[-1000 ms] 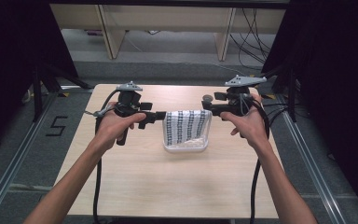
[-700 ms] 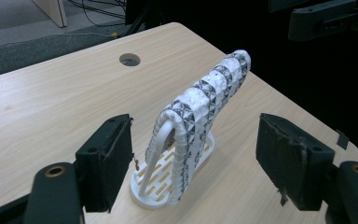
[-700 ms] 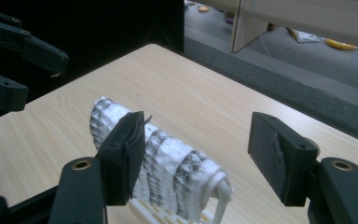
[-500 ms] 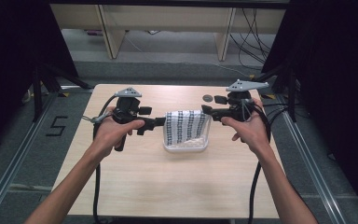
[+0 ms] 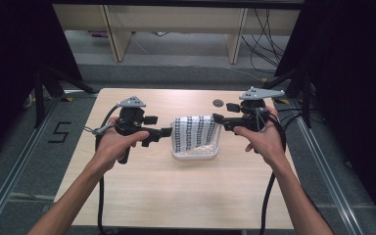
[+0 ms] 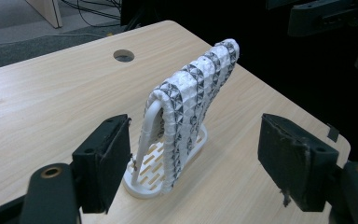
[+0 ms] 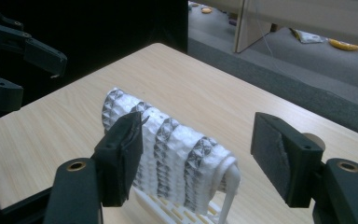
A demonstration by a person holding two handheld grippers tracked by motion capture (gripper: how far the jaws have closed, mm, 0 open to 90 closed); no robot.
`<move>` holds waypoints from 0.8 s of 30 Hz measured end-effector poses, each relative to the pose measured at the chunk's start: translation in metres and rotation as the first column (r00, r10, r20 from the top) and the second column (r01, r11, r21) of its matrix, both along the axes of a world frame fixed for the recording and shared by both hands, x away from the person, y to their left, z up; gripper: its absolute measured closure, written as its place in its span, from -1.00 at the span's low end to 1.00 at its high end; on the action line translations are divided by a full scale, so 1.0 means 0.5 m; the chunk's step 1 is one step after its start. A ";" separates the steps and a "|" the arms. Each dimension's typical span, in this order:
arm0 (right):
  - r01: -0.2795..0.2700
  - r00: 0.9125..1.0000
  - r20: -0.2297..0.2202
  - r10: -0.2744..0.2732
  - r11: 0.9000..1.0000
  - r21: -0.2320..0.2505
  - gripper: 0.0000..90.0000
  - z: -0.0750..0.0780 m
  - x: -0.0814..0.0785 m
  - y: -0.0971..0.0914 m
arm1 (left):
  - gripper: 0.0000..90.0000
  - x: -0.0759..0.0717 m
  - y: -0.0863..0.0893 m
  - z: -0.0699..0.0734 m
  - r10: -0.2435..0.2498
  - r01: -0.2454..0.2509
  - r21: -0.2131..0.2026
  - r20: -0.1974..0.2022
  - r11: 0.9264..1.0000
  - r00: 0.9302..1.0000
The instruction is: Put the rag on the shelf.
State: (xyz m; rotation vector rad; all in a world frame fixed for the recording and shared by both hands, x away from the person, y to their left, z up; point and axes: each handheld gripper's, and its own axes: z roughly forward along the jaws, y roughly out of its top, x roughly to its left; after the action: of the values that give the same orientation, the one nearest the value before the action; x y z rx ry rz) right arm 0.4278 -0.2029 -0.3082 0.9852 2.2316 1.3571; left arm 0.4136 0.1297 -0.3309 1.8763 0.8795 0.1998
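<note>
— What differs from a second ago?
— Both grippers have drawn back; left gripper (image 5: 165, 132) and right gripper (image 5: 217, 118) stand spread, empty, the right's jaws just widening.
— And the cloth?
— The knobbly grey-and-white cloth (image 5: 194, 133) drapes over the white slotted plastic rack (image 5: 196, 154), mid-table (image 5: 176, 196), between them.

The cloth (image 6: 193, 100) is showing a soft, bumpy quilted weave in white and grey, draping over a smooth, glossy white plastic rack (image 6: 144, 135). The table (image 5: 176, 196) is looking like pale matt wood laminate. The matt black jaw pads are looking rough and worn.
</note>
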 end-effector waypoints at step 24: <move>-0.001 1.000 -0.014 0.002 1.000 0.012 -0.25 -0.025 -0.038 -0.008 | -0.44 -0.047 0.003 -0.026 -0.037 0.037 0.004 0.017 0.999 0.999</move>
State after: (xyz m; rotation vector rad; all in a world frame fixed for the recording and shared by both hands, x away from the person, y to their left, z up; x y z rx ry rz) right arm 0.4087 -0.2067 -0.3209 1.0007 2.2378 1.3697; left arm 0.3900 0.1314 -0.3437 1.8906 0.8326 0.1948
